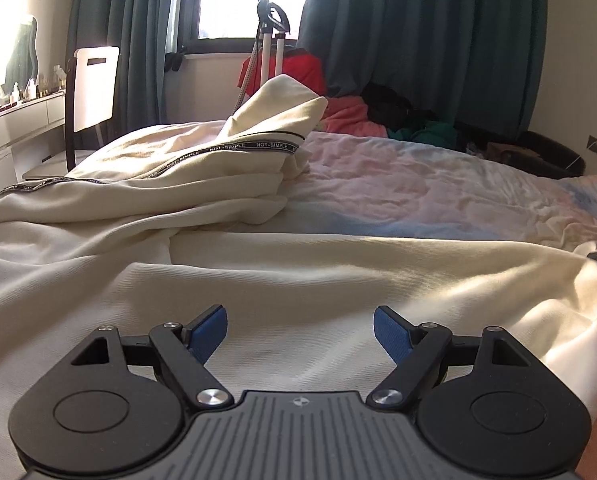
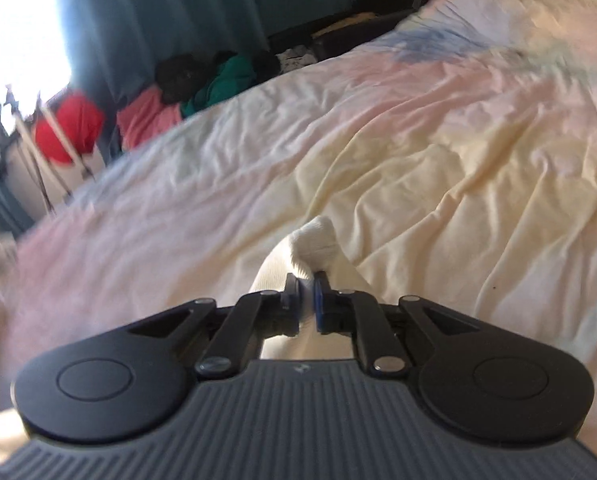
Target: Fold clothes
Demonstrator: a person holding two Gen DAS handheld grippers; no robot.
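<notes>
A cream garment point(image 1: 258, 276) with a black lettered stripe point(image 1: 234, 146) lies spread and bunched over the bed. In the left wrist view my left gripper point(image 1: 300, 334) hovers just above its flat part, blue pads point(image 1: 208, 334) wide apart with only cloth below them. In the right wrist view my right gripper point(image 2: 307, 300) is shut on a bunched white-cream fold of the garment point(image 2: 312, 240), which sticks up between and beyond the pads. The rest of the garment is hidden under the gripper body there.
The bed's pale pink and blue quilt point(image 1: 438, 184) stretches away to the right. A pile of red, pink, black and green clothes point(image 1: 378, 114) lies at the far edge by teal curtains point(image 1: 418, 40). A white chair point(image 1: 92, 88) and dresser point(image 1: 14, 128) stand left; a steamer stand point(image 1: 268, 36) rises by the window.
</notes>
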